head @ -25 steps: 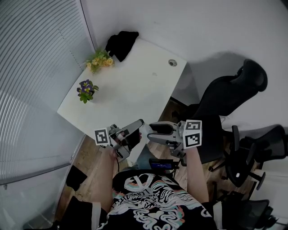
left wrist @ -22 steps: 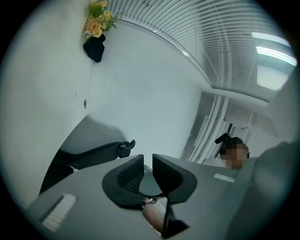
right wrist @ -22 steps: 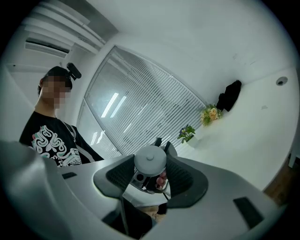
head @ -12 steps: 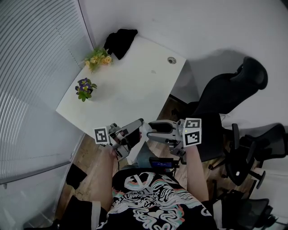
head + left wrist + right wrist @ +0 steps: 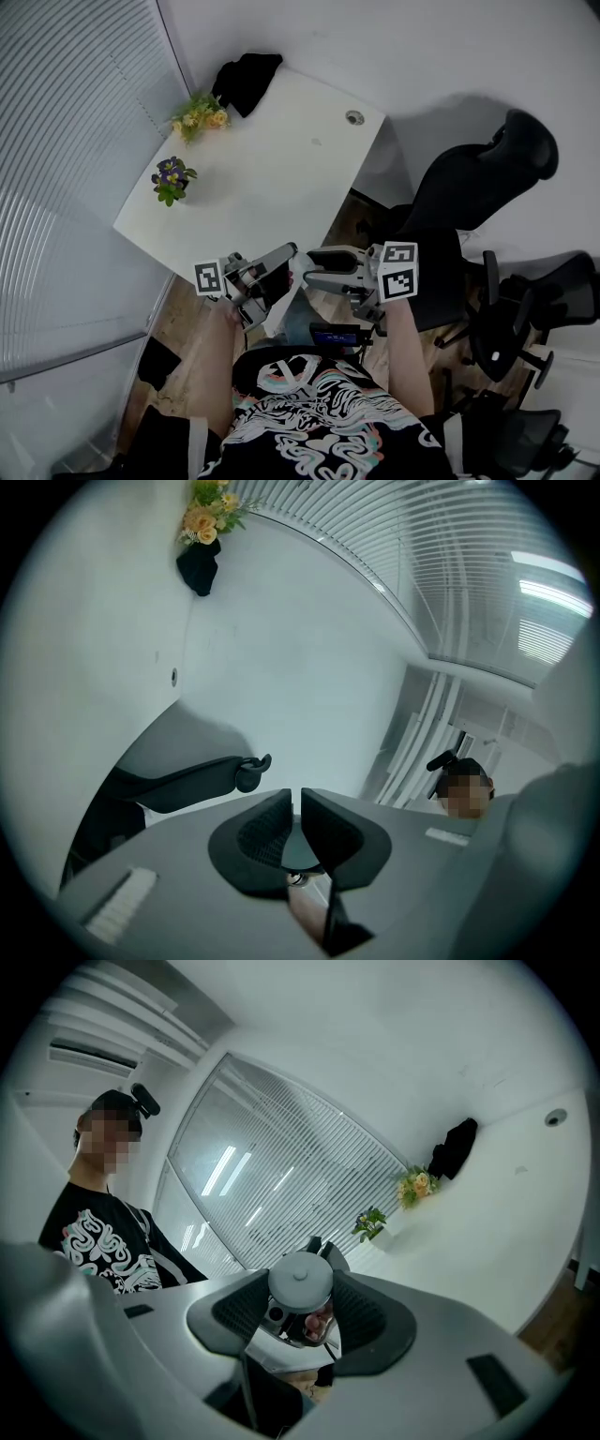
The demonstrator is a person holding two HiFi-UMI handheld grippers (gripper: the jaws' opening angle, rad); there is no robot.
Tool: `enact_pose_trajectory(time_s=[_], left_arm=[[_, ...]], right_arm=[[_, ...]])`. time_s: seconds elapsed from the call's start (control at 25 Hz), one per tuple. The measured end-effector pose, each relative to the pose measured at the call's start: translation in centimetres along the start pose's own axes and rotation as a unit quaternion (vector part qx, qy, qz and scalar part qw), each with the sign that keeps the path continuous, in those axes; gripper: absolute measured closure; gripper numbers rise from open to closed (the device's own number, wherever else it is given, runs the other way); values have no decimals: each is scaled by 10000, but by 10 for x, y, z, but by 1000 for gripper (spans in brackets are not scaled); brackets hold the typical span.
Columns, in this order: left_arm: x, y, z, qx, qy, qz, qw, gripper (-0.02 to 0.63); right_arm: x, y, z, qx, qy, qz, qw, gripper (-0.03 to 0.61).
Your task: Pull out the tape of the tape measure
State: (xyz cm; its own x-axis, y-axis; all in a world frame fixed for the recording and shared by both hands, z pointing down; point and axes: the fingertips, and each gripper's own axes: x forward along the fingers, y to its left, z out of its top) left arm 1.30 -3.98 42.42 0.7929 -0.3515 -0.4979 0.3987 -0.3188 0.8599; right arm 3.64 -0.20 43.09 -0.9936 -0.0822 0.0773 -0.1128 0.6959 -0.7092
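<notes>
Both grippers drifted slightly toward 11 o'clock in head view, still tip to tip off the table's (image 5: 281, 159) 6 o'clock corner. Right gripper (image 5: 317, 265) is clamped on the round grey tape measure (image 5: 300, 1282); left gripper (image 5: 287, 255) is closing to a thin slit, so confirm the tape tab sits between its pads, then pull straight toward 9 o'clock with the right braced. Right gripper view shows the case, left jaw tips just past it at 12 o'clock; head view hides the case, and left gripper view shows no tape in the slit.
</notes>
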Motion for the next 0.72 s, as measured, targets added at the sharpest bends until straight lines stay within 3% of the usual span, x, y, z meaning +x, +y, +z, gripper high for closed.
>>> enact_pose_trajectory(time_s=[0.4, 0.72], left_arm=[[4, 7, 4, 42, -354, 200, 9992, 609], [9, 13, 27, 25, -1210, 474, 9915, 609]], right_arm=[[-5, -3, 7, 120, -433, -79, 9990, 362], [-7, -19, 32, 295, -1330, -413, 9898, 362]])
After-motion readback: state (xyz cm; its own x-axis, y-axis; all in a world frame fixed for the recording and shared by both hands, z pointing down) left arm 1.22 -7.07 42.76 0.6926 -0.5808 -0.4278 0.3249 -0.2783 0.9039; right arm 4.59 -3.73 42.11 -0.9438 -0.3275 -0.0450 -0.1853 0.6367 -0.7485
